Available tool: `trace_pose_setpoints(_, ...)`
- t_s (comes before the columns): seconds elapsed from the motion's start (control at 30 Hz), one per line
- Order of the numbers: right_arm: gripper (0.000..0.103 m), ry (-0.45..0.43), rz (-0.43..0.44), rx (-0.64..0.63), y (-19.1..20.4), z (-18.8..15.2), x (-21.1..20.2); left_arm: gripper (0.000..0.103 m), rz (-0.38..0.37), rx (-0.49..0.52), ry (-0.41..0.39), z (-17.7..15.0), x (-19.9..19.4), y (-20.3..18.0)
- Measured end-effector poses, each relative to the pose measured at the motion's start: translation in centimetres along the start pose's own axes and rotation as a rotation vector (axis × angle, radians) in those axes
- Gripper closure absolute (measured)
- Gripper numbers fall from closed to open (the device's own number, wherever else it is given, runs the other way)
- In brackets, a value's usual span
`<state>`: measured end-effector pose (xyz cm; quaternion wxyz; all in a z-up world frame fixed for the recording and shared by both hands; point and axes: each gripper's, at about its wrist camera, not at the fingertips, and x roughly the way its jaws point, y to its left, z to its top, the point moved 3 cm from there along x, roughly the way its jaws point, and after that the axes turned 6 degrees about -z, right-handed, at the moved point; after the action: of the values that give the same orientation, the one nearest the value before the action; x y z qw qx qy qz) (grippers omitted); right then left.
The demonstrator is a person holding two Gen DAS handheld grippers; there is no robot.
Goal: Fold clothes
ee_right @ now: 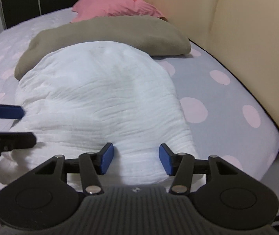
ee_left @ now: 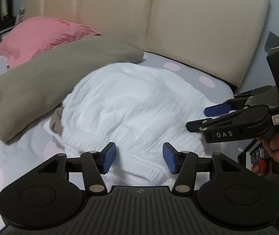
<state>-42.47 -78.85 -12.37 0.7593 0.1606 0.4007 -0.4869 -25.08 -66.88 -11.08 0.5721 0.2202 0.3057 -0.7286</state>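
A white crinkled garment lies spread on the bed, its ribbed hem toward me. My left gripper hovers open over that near hem, blue pads apart with only cloth showing between them. My right gripper is open too, above the garment's near right edge. In the left wrist view the right gripper reaches in from the right, held by a hand. The left gripper shows at the left edge of the right wrist view. A bit of tan cloth peeks from under the garment.
A grey-brown pillow lies just behind the garment, a pink pillow beyond it. The cream headboard stands at the back and right. The dotted sheet ends at the mattress edge on the right.
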Motion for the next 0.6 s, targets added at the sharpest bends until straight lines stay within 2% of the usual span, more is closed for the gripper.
trace_pose_setpoints(0.1,0.042,-0.015,0.000,0.018,0.5,0.9,-2.7,0.047,0.005,-0.044,-0.021,-0.1,-2.3,0.0)
trace_pose_setpoints(0.17,0.032,-0.026,0.004,0.017,1.0,1.3,-5.0,0.045,0.010,-0.051,-0.039,-0.3,-4.0,-0.3)
trace_pose_setpoints(0.2,0.031,-0.024,0.001,0.004,1.4,1.5,-6.2,0.044,0.012,-0.055,-0.048,-0.3,-4.8,-0.4)
trace_pose_setpoints(0.37,0.021,0.021,0.007,-0.018,3.3,1.2,-10.9,0.038,0.025,-0.072,-0.095,-0.6,-8.9,-1.1)
trace_pose_setpoints(0.47,0.017,0.033,0.008,0.053,4.2,0.0,-13.1,0.035,0.037,-0.077,-0.120,-1.0,-11.0,-1.5)
trace_pose_setpoints(0.6,0.017,-0.029,-0.049,0.166,5.3,-2.8,-15.5,0.033,0.076,-0.053,-0.135,-2.2,-11.7,-2.0)
